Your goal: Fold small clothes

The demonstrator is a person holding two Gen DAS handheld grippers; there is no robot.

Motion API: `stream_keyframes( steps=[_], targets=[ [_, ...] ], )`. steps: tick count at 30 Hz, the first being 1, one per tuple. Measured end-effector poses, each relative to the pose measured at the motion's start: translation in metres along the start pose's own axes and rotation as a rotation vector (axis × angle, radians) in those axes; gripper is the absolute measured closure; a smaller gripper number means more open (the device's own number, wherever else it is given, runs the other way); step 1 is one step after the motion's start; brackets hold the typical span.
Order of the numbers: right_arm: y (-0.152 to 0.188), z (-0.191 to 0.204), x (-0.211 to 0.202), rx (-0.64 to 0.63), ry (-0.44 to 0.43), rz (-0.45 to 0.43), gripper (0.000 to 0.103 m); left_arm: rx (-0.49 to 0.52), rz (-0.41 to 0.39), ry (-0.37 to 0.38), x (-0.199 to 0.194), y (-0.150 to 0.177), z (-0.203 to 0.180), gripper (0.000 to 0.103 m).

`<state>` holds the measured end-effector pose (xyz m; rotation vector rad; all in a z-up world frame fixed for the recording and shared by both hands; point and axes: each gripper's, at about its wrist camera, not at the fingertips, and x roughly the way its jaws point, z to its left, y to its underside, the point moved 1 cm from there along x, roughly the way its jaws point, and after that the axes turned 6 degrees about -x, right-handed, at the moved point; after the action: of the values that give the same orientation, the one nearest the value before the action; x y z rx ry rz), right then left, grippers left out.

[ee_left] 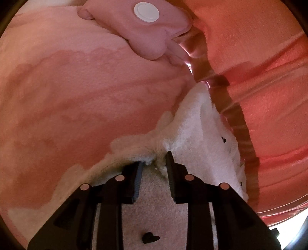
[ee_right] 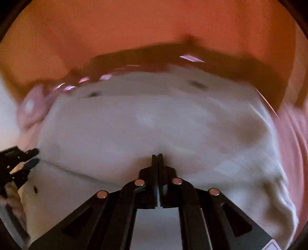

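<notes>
Close up, left gripper (ee_left: 154,161) has jaws narrowly apart, pinching a bunched fold of the white garment (ee_left: 194,134), fuzzy fabric with small black hearts. Right gripper (ee_right: 157,159) has jaws fully together, tips at the garment's edge; blur hides whether cloth is caught. Garment lies spread on a pink blanket (ee_left: 77,86). Further off sits a pink pouch (ee_left: 134,28) with a white round button (ee_left: 146,12). Beyond, an orange cushion (ee_left: 269,57).
</notes>
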<state>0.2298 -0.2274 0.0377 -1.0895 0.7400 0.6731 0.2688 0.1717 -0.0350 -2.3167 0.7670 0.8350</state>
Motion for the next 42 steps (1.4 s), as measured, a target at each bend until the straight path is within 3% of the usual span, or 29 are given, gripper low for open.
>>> stream_keyframes(
  steps=[2,4,6,9,11,12,14,19,21,24,25,29,34,37,42],
  targets=[
    [0.004,-0.029,-0.018,0.102,-0.011,-0.021,0.103,0.011,-0.006,-0.007,0.000,0.000,-0.001,0.077],
    [-0.001,-0.035,-0.036,0.126,0.048,-0.086,0.087,0.027,-0.014,-0.016,0.002,0.000,-0.004,0.077],
    [-0.010,-0.034,-0.048,0.150,0.042,-0.150,0.085,0.038,-0.021,-0.022,0.003,0.001,-0.006,0.077],
    [-0.016,-0.045,-0.044,0.150,0.065,-0.127,0.083,0.060,-0.032,-0.033,0.003,0.003,-0.007,0.077],
    [-0.013,-0.057,-0.028,0.130,0.128,-0.055,0.084,0.077,-0.040,-0.042,0.003,0.005,-0.009,0.077],
    [-0.011,-0.062,-0.024,0.150,0.120,-0.047,0.090,0.090,-0.045,-0.050,0.003,0.006,-0.011,0.076],
    [-0.013,-0.066,-0.029,0.220,0.079,-0.055,0.089,0.112,-0.050,-0.063,0.004,0.008,-0.015,0.074],
    [-0.014,-0.065,-0.062,0.243,0.073,-0.073,0.079,0.131,-0.039,-0.070,-0.006,0.012,-0.020,0.055],
    [-0.004,-0.065,-0.087,0.260,0.080,-0.078,0.074,0.149,-0.022,-0.081,-0.018,0.018,-0.021,0.041],
    [0.028,-0.070,-0.133,0.284,0.072,-0.085,0.046,0.203,0.014,-0.058,-0.050,0.028,-0.010,0.029],
    [0.047,-0.071,-0.149,0.289,0.069,-0.072,0.043,0.221,0.019,-0.062,-0.061,0.033,-0.002,0.026],
    [0.113,-0.072,-0.176,0.257,0.041,0.095,0.043,0.286,0.093,-0.101,-0.108,0.058,0.045,0.023],
    [0.172,-0.065,-0.187,0.316,-0.023,0.198,0.042,0.200,0.241,-0.074,-0.131,0.088,0.091,0.023],
    [0.188,-0.056,-0.183,0.339,-0.050,0.217,0.039,0.190,0.251,-0.051,-0.143,0.106,0.096,0.020],
    [0.188,-0.048,-0.166,0.294,0.019,0.187,0.043,0.212,0.269,-0.052,-0.143,0.130,0.095,0.021]
  ],
)
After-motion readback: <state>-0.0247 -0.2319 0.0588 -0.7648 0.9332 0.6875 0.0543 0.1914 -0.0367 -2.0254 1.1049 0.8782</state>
